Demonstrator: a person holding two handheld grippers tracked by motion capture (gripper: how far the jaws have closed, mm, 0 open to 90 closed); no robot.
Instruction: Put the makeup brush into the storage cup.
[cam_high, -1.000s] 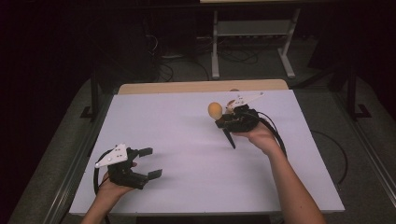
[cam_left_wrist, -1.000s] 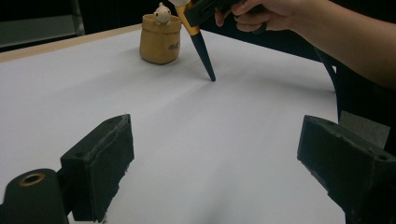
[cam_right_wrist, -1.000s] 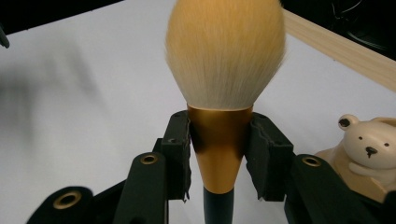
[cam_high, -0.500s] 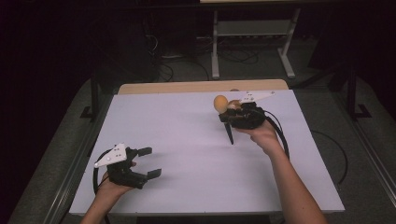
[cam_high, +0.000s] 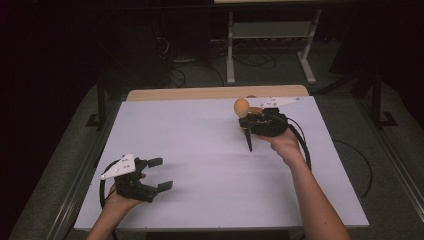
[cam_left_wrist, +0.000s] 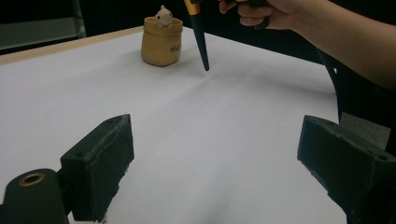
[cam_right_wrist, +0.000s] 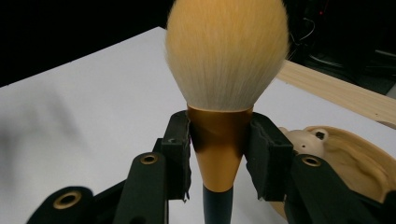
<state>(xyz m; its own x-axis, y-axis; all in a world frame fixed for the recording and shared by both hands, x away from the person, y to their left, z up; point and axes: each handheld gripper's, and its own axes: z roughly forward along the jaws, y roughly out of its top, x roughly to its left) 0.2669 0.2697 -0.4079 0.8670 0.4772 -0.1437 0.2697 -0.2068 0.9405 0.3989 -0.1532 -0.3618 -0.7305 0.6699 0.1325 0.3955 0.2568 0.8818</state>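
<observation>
The room is dark all round, with a grey floor (cam_high: 385, 165) running past both sides of the worktop (cam_high: 200, 150). Beyond the worktop's far edge stands a pale metal stand (cam_high: 270, 47) with splayed feet, and a tangle of cables (cam_high: 180, 70) lies on the floor near it. The worktop itself is the big thing here: a white sheet covers almost all of it, smooth and bare, and a strip of light wood (cam_high: 215, 93) shows along the far edge.

Toward the far right of the worktop, a person's right hand (cam_high: 282, 142) holds the right claw (cam_right_wrist: 219, 154) above the sheet. Its jaws are clamped on the gold collar of a makeup brush (cam_right_wrist: 226, 56), bristles up and full, the dark tapered handle pointing down at the worktop with its tip just above the sheet. Just beside that claw, near the worktop's far edge, sits a small tan pot (cam_left_wrist: 162, 41) with a little pale figure peeking out of its top; it stands on the sheet, apart from the brush handle.

At the worktop's near left corner the left hand (cam_high: 117, 202) rests with the left claw (cam_high: 156, 174), jaws spread wide with nothing between them, just over the white sheet, a black cable looping behind it.
</observation>
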